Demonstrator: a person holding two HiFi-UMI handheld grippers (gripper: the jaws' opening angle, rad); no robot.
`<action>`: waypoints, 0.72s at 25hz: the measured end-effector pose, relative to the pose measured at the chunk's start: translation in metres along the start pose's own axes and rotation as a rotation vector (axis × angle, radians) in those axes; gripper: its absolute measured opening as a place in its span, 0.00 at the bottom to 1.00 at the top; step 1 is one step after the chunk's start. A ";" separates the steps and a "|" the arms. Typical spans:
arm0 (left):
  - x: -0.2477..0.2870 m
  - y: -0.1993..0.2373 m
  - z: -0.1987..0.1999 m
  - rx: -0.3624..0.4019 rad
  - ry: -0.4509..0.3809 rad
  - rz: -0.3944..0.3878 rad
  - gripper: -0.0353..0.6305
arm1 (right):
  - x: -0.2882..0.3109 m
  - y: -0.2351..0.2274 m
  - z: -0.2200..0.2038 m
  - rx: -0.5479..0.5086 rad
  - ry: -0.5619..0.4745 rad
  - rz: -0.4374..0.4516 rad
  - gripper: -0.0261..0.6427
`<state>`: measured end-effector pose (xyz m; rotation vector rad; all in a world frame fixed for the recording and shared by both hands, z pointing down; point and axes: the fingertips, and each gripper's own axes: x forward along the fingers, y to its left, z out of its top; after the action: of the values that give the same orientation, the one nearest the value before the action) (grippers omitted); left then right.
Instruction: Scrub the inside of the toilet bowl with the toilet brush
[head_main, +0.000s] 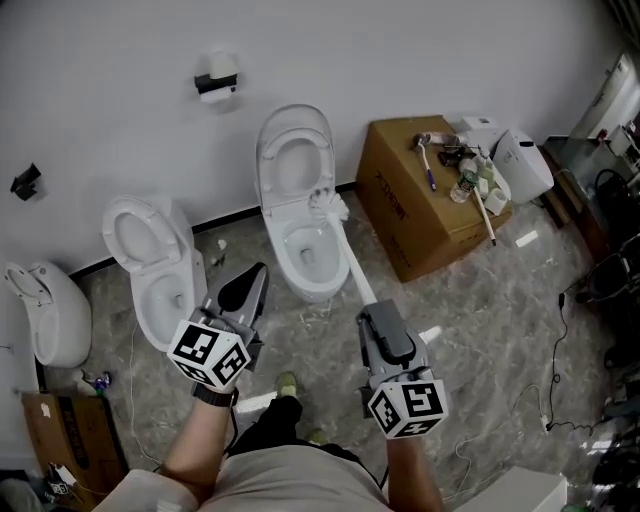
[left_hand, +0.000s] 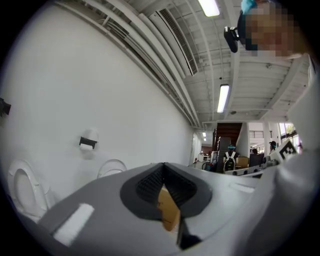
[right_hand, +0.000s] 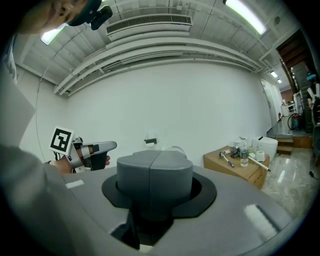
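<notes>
A white toilet (head_main: 305, 250) stands against the wall with its lid (head_main: 294, 150) up. The white toilet brush (head_main: 329, 205) has its bristle head at the back right of the bowl rim. Its long white handle slants down to my right gripper (head_main: 372, 312), which is shut on it. In the right gripper view the jaws (right_hand: 155, 162) are pressed together and the brush is hidden below them. My left gripper (head_main: 256, 275) hovers left of the bowl, shut with nothing held. Its closed jaws (left_hand: 164, 172) fill the left gripper view.
A second toilet (head_main: 150, 265) stands to the left, with a white fixture (head_main: 45, 310) beyond it. At the right, a cardboard box (head_main: 425, 190) carries tools and bottles, next to a white appliance (head_main: 525, 165). A paper holder (head_main: 216, 82) hangs on the wall. Cables (head_main: 560, 330) lie on the floor.
</notes>
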<state>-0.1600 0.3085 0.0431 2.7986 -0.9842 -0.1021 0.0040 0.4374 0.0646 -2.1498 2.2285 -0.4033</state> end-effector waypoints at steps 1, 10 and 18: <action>0.009 0.010 -0.001 0.000 0.001 -0.001 0.06 | 0.012 -0.001 -0.002 0.001 0.008 -0.003 0.28; 0.076 0.076 -0.021 -0.009 0.026 -0.055 0.06 | 0.103 -0.005 -0.013 0.032 0.058 -0.019 0.28; 0.109 0.096 -0.024 -0.006 0.043 -0.101 0.06 | 0.144 -0.006 -0.002 0.026 0.070 -0.029 0.28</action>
<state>-0.1310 0.1699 0.0834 2.8318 -0.8316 -0.0576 0.0017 0.2959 0.0917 -2.1901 2.2167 -0.5136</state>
